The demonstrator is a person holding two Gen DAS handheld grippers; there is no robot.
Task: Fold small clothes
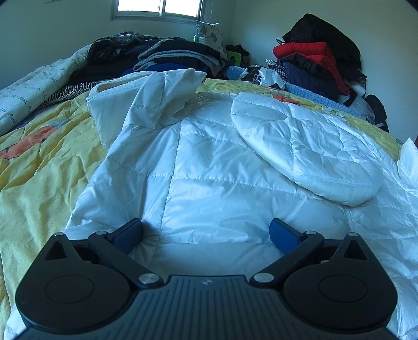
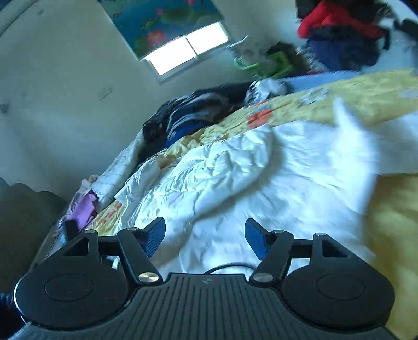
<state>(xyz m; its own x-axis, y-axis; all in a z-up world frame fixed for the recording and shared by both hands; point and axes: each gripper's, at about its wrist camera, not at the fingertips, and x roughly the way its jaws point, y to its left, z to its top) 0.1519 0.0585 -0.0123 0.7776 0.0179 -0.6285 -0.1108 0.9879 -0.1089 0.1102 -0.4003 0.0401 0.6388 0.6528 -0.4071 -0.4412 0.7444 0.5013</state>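
Observation:
A white quilted jacket [image 1: 209,167] lies spread on the yellow bed cover [image 1: 39,167]. One sleeve [image 1: 308,151] is folded across its body; the other part [image 1: 156,99] is bunched at the far left. My left gripper [image 1: 206,232] is open and empty, low over the jacket's near edge, its blue pads [image 1: 129,232] wide apart. My right gripper [image 2: 205,235] is open and empty above the jacket [image 2: 235,183], tilted; that view is blurred.
Dark clothes [image 1: 162,55] are piled at the head of the bed. A stack of red, black and navy jackets [image 1: 316,60] stands at the far right by the wall. A window [image 1: 159,7] is behind. A purple item [image 2: 83,206] lies at the bed's left edge.

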